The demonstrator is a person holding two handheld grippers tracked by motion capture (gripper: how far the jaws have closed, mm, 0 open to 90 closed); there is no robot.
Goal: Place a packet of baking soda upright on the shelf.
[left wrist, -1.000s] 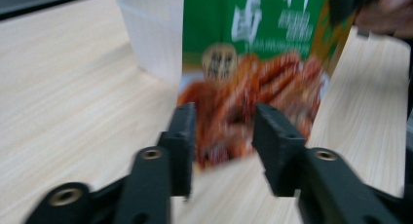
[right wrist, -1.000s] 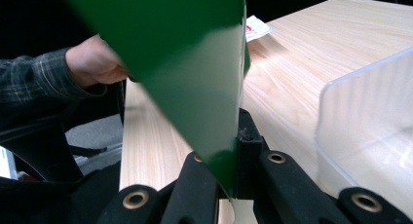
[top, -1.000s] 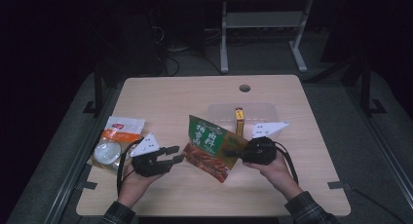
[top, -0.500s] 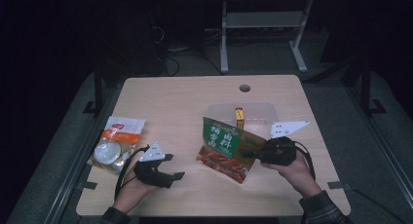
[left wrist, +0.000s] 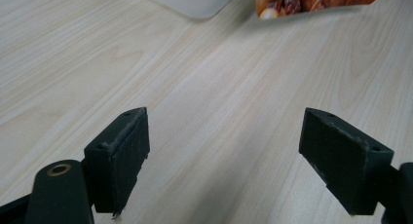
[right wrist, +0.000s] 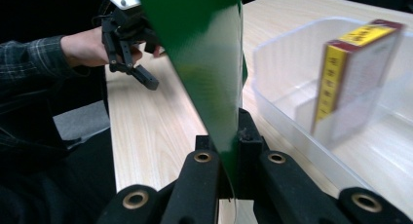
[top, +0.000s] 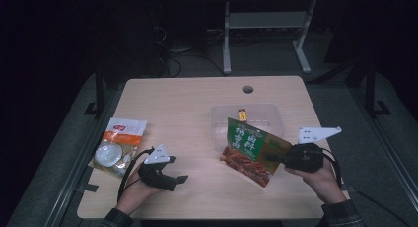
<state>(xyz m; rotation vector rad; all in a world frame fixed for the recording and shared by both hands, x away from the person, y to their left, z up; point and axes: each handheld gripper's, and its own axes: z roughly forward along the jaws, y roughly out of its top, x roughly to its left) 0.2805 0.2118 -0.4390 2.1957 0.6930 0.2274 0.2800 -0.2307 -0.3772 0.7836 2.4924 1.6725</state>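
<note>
A green and orange snack pouch (top: 251,148) hangs tilted over the table's right half, partly in front of a clear plastic bin (top: 268,119). My right gripper (top: 278,159) is shut on the pouch's right edge. In the right gripper view the green pouch (right wrist: 209,63) stands pinched between the jaws of that gripper (right wrist: 229,151). A small yellow and red box (right wrist: 350,73) stands in the bin. My left gripper (top: 178,170) rests near the front left. Its jaws have just been opening and stand wide apart (left wrist: 224,156) over bare wood, with nothing between them.
A white and orange packet (top: 118,143) with a round white item lies at the table's left edge. A cable hole (top: 248,89) sits near the far edge. A metal desk frame (top: 266,19) stands on the floor behind the table.
My right gripper has carried the pouch to the right, away from the left gripper. The left gripper's jaws have spread wide and it has stayed near the front left.
</note>
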